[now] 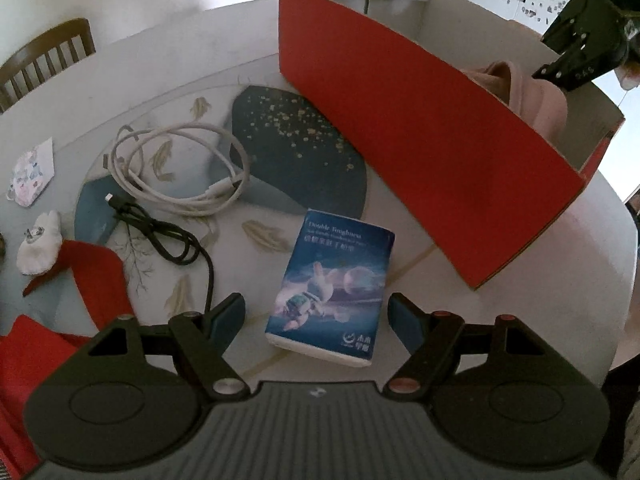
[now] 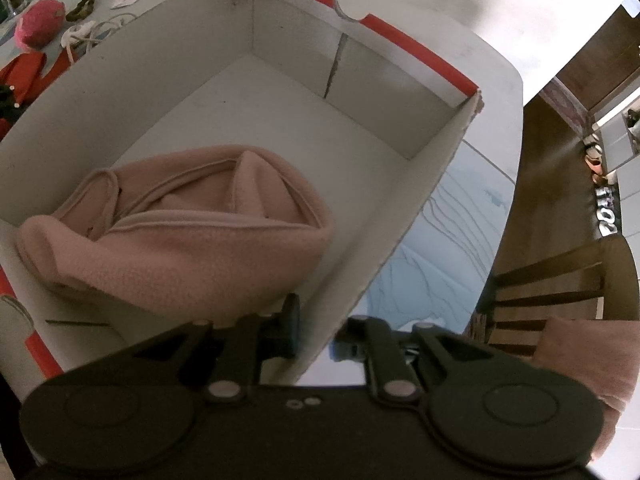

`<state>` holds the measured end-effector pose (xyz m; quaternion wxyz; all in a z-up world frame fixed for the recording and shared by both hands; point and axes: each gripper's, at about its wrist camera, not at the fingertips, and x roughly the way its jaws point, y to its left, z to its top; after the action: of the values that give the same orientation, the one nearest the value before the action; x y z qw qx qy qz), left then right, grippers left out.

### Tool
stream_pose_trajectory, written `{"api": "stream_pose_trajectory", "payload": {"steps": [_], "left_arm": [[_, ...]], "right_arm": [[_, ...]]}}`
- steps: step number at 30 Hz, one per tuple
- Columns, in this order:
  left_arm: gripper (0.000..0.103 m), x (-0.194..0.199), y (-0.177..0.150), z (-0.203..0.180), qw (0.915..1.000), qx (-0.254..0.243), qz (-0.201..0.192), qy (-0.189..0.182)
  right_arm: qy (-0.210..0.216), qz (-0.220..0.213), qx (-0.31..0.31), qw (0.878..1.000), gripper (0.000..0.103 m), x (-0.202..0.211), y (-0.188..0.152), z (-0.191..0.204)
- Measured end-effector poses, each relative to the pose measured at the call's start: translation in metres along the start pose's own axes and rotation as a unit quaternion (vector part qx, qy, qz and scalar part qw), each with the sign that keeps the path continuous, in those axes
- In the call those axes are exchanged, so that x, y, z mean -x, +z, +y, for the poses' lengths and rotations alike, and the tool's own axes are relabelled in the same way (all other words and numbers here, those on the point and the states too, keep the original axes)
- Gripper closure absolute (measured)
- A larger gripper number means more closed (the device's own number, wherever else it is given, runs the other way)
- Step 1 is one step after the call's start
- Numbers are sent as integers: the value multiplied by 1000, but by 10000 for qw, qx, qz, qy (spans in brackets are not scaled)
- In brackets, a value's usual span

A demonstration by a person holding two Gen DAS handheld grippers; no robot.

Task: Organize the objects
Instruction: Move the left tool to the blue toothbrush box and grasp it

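Left wrist view, left to right: white cable (image 1: 176, 168) coiled, black cable (image 1: 168, 240) below it – both left of centre on the table (image 1: 420, 320). Tissue pack (image 1: 332, 284), glossy blue rectangle, lies low centre between the wide-spread fingers of the left gripper (image 1: 316, 320), untouched, long axis running up-frame. Red cardboard box (image 1: 420, 140), upper right. Right wrist view: pink fleece cloth (image 2: 180, 232) inside the box's white interior; right gripper (image 2: 316, 336) pinches the box wall at bottom centre – jaws narrow.
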<state>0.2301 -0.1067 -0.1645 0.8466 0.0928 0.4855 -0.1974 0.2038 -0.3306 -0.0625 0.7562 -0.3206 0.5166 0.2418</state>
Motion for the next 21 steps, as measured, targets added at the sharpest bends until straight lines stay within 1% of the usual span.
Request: {"api": "stream_pose_trajectory", "payload": {"steps": [1,3,5,7,8,13,21], "left_arm": [[26,0,0,-1,10000,-26,-10,38],[31,-2,1,-3,9999,-74,-54,42],[44,-1,2,-5,9999,-116,-93,80],[52,-1,4,-7,9998,-123,-116,76],[53,-1,4,-8,9998,-128,-123,84],[54,2,2,-15,9995,-164,-197,202],[54,29,5,-20,9985,187,-515,93]], "right_arm": [[-1,4,16,10000,90,0,0,1],[1,19,58,10000,90,0,0,0],[9,36,92,10000,89,0,1,1],[10,52,132,9999,89,0,2,1],[8,62,150,9999,89,-1,2,1],[-13,129,268,9996,89,-2,5,1],[-84,190,445,9988,89,-4,10,6]]}}
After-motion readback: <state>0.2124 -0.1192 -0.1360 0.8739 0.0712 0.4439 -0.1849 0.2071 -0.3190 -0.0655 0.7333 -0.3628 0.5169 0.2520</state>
